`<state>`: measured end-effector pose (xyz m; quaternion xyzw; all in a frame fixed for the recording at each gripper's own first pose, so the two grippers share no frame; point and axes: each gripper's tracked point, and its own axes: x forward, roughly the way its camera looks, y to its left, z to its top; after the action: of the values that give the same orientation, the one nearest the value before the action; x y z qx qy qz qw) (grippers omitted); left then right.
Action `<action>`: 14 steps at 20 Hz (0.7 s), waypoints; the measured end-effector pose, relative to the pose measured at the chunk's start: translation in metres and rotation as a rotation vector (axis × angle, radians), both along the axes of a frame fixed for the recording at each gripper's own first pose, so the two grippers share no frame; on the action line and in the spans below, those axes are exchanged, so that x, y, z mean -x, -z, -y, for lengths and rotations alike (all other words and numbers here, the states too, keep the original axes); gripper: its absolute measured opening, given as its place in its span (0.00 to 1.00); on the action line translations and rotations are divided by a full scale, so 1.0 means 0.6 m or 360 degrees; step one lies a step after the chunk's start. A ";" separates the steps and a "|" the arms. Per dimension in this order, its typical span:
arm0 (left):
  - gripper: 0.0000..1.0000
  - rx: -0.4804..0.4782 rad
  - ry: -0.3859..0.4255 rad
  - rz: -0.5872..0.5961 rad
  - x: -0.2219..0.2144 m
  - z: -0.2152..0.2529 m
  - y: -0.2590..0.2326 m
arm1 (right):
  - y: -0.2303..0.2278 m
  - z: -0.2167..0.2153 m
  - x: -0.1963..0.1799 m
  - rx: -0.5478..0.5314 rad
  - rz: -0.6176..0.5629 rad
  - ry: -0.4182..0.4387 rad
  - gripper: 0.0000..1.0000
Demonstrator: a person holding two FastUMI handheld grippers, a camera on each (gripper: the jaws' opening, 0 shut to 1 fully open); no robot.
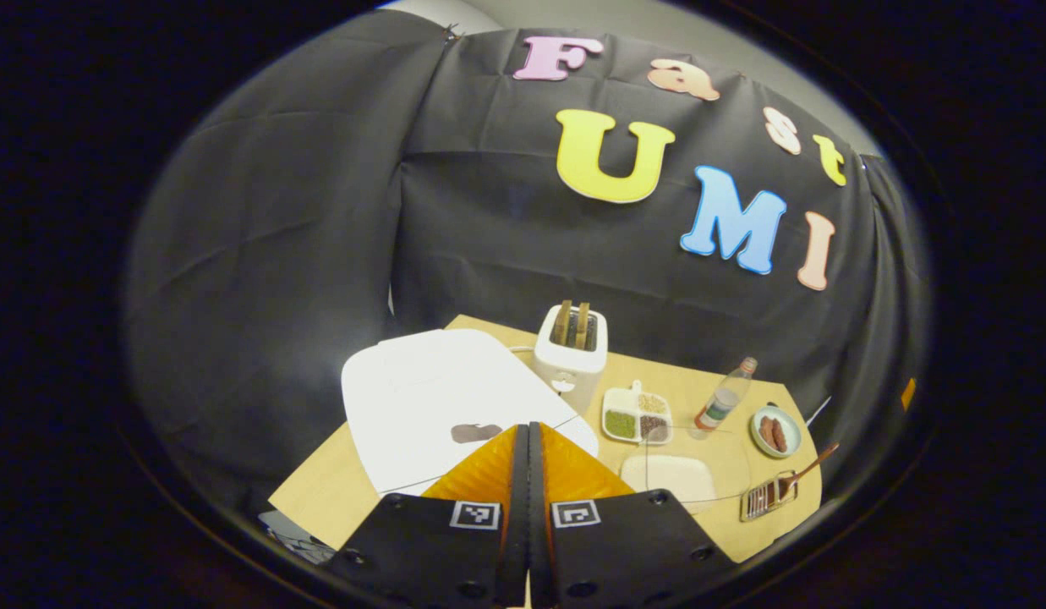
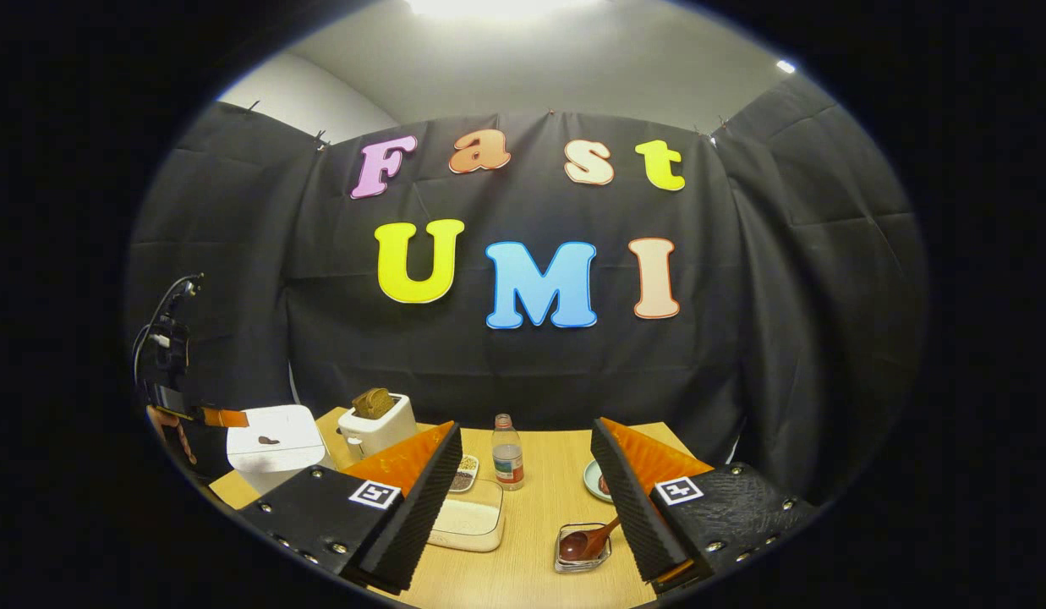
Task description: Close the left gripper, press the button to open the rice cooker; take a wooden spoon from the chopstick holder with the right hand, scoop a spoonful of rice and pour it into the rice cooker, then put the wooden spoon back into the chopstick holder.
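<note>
Left claw (image 1: 528,440) pressed together, poised above white rice cooker (image 1: 438,406); button press next. Right claw (image 2: 527,482) spread, idle.

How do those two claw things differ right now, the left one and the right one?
The left gripper has its fingers pressed together, while the right gripper stands wide open. The left gripper hovers above the closed white rice cooker; the right gripper points across the table toward the wooden spoon in its holder, with nothing between its fingers. Both carry square coded markers and hold nothing.
</note>
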<state>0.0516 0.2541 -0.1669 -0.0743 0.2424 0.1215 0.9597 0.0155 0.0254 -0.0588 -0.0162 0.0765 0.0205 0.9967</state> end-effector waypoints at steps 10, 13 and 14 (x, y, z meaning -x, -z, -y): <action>0.08 0.0084 -0.0024 -0.0212 -0.069 -0.052 0.099 | 0.010 0.002 -0.013 0.0018 -0.0035 0.0038 0.94; 0.08 0.0068 -0.0029 -0.0284 -0.070 -0.061 0.132 | 0.013 0.005 -0.017 0.0026 -0.0044 0.0045 0.94; 0.09 0.0061 -0.0032 -0.0275 -0.072 -0.062 0.132 | 0.010 0.002 -0.017 0.0013 -0.0047 0.0036 0.94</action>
<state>0.0946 0.2916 -0.2461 -0.0842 0.3258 0.1326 0.9323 0.0256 0.0240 -0.0648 -0.0192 0.0916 0.0092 0.9956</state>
